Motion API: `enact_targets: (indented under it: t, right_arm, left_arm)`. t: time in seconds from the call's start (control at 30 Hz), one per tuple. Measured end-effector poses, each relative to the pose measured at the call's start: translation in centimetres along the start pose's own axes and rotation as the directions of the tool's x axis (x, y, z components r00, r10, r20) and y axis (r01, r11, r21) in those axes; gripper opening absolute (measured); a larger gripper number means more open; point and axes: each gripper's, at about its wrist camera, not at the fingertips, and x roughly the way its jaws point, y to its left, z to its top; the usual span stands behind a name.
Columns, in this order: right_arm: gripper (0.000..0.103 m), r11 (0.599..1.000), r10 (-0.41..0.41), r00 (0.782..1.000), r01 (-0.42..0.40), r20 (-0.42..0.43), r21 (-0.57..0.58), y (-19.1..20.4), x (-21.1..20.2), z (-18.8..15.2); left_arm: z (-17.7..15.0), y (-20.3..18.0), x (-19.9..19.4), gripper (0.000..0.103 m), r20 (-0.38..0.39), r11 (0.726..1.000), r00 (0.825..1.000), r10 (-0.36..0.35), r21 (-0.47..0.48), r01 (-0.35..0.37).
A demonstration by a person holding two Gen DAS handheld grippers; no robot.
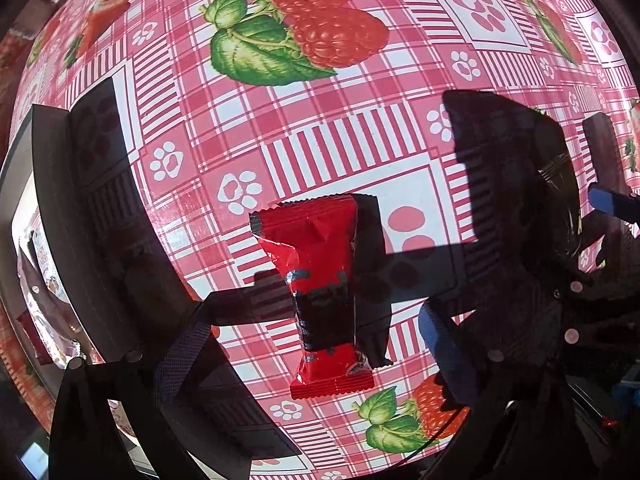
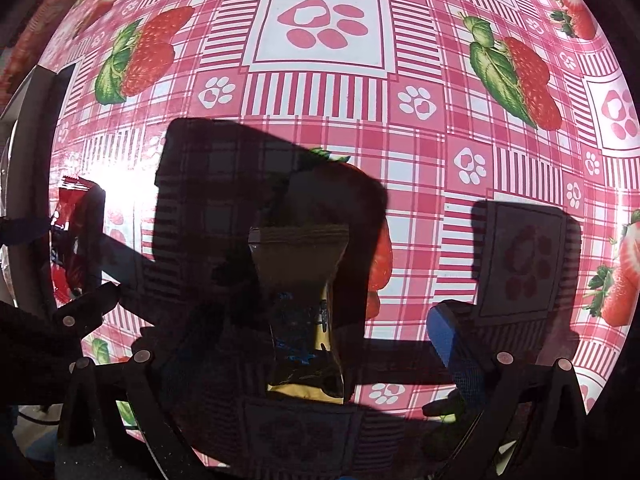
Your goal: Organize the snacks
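Observation:
A red snack packet lies flat on the pink strawberry tablecloth, between the fingers of my left gripper. That gripper is open, its pads apart on either side of the packet, not touching it. A yellow and dark snack packet lies in shadow between the fingers of my right gripper, which is also open and clear of it. The red packet also shows at the left edge of the right wrist view. The right gripper's blue pad shows at the right of the left wrist view.
A grey box with several snack packets inside stands at the left edge of the left wrist view; its wall also shows in the right wrist view. Strong sunlight throws dark gripper shadows across the cloth.

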Motion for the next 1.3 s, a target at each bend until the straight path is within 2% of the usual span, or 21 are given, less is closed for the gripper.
enact_targets:
  t: [1.3]
  right_arm:
    - [0.103,1.0,0.0,1.0,0.0,0.014,0.002,0.32,0.11,-0.59]
  left_arm:
    - [-0.04,-0.09,0.14,0.103,-0.005,1.0,1.0,-0.001,-0.002,0.001]
